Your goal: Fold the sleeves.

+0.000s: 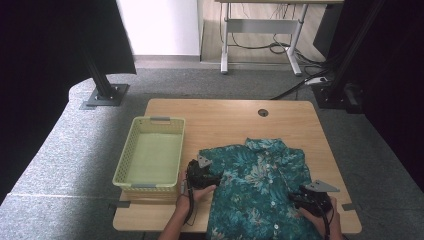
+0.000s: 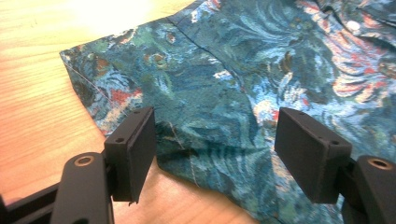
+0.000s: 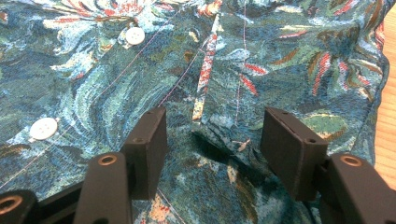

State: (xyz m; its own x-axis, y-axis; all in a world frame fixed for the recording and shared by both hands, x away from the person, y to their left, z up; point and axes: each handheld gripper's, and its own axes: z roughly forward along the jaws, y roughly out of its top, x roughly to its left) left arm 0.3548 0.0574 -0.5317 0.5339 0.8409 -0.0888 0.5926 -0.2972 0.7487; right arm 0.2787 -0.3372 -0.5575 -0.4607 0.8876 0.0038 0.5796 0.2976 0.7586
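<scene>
Teal floral shirt [image 1: 260, 187] lying flat between both grippers, unfolded as yet. Left gripper [image 2: 215, 154] gaping over the sleeve edge [image 2: 177, 154], nothing pinched; right gripper [image 3: 212, 154] likewise parted above a side fold [image 3: 219, 135]. Empty basket [image 1: 150, 150] waiting beyond the left gripper.

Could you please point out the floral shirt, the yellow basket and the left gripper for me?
floral shirt [image 1: 260, 185]: high view, on the chest panel beside the buttons.
yellow basket [image 1: 126, 150]: high view, on its left wall.
left gripper [image 2: 215, 149]: left gripper view, midway between its open jaws, above the shirt's sleeve.
</scene>
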